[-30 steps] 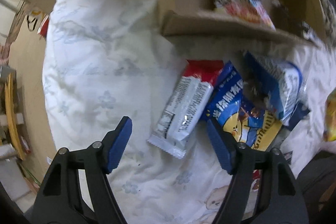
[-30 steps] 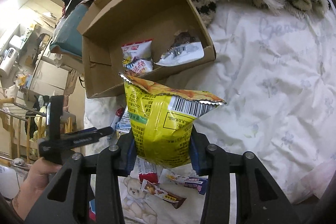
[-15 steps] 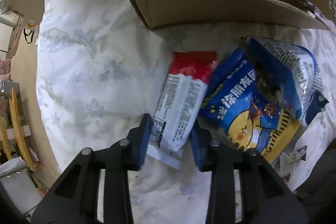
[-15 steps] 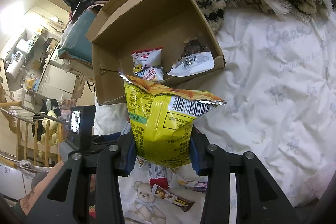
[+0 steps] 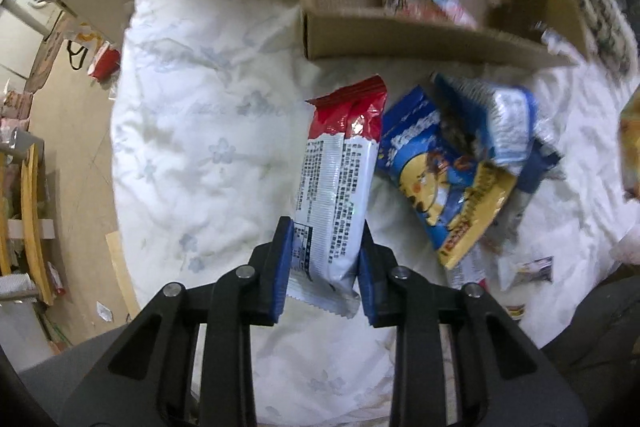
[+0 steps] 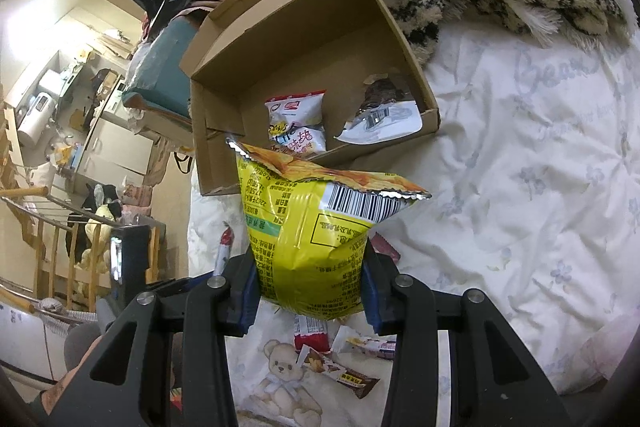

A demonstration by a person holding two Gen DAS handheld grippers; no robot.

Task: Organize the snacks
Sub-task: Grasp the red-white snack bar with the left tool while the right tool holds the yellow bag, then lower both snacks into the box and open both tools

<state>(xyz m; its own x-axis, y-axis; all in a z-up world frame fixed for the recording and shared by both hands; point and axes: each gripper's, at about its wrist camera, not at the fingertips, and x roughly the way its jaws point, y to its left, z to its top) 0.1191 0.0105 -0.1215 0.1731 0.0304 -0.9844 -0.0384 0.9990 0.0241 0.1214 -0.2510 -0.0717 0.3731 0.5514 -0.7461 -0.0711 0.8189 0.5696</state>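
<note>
Snacks: left tongs (image 5: 323,273) clamped on red-white packet (image 5: 340,183); right tongs (image 6: 310,291) clamped on yellow bag (image 6: 316,227).

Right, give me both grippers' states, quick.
Left gripper: closed on the red-and-white foil snack packet.
Right gripper: closed on the yellow crinkled chip bag.

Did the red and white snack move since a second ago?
Yes. The red and white snack lay slanted on the bedsheet beside the blue bag; now the left tool holds it, raised and straighter.
</note>
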